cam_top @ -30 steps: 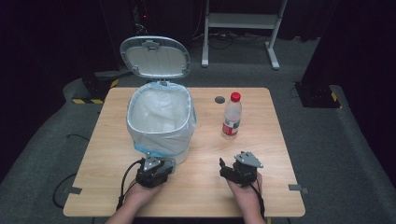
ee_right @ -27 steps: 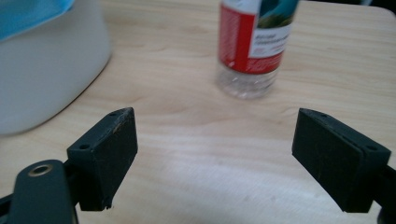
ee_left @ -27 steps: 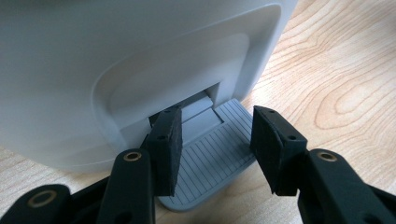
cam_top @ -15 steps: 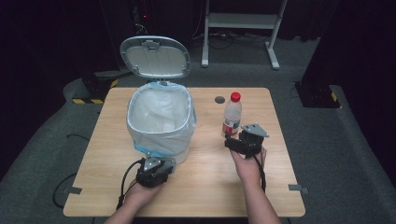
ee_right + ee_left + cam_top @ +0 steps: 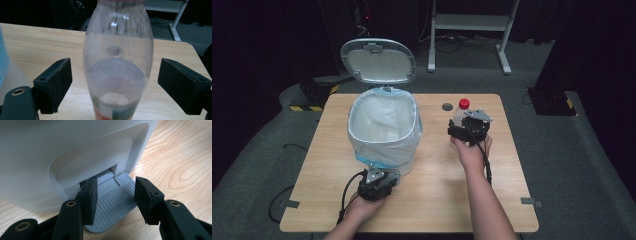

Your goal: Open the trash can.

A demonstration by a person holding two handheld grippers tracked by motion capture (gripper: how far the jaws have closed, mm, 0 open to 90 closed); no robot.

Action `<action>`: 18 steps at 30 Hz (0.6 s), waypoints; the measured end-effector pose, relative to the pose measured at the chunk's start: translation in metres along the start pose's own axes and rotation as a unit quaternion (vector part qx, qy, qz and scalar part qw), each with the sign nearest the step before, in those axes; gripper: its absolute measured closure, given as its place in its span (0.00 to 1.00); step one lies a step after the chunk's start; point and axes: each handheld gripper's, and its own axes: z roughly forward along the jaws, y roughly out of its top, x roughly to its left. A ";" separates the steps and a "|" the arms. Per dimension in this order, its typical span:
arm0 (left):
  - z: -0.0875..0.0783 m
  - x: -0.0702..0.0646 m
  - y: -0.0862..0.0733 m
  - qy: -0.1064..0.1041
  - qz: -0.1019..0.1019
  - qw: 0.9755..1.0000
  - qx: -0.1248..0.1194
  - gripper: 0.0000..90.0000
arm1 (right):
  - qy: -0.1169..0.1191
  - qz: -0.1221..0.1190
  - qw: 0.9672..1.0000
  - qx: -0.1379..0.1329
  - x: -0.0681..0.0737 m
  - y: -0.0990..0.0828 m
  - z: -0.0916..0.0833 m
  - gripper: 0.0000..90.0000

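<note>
The wooden table (image 5: 437,200) carries everything, and the biggest thing on it is the pedal bin (image 5: 384,131), standing at about ten o'clock from the table's middle, lined with a thin bag, its lid (image 5: 378,61) tipped up and open at twelve o'clock. My left gripper (image 5: 379,176) sits at the bin's six o'clock, down at its foot; in the left gripper view my jaws stand half apart and clamp nothing, one to each side of the ribbed grey pedal (image 5: 117,200), and I judge they rest on or just over it to keep the lid up. The bin looks like light, stiff plastic that could skate on the smooth wood if I lean wrongly. The bottle (image 5: 460,112), upright at about two o'clock from the table's middle, is clear thin plastic with a red cap; I expect it light, slippery, top-heavy and easy to dent, so I would take it at mid-body, just above the label. My right gripper (image 5: 462,131) is at its six o'clock; in the right gripper view the bottle (image 5: 117,65) stands between my wide-open jaws, neither pad touching it. A small dark disc (image 5: 447,106) lies at the bottle's nine o'clock, harmless. Between bottle and bin, the bin's raised rim is the thing to clear.
</note>
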 end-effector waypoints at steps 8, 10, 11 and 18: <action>0.000 0.000 0.000 -0.002 0.000 1.000 0.000 0.60 | -0.010 -0.008 1.000 0.006 0.008 0.006 0.017 0.18; 0.000 0.000 0.000 -0.002 0.000 1.000 -0.001 0.60 | -0.018 -0.013 1.000 0.009 0.010 0.005 0.018 0.28; 0.000 0.000 0.000 -0.002 0.000 1.000 -0.001 0.60 | -0.018 -0.018 1.000 0.007 0.011 0.004 0.018 0.29; 0.000 0.000 0.000 -0.002 -0.001 1.000 -0.001 0.60 | -0.007 -0.041 0.999 -0.021 0.022 0.005 -0.008 0.29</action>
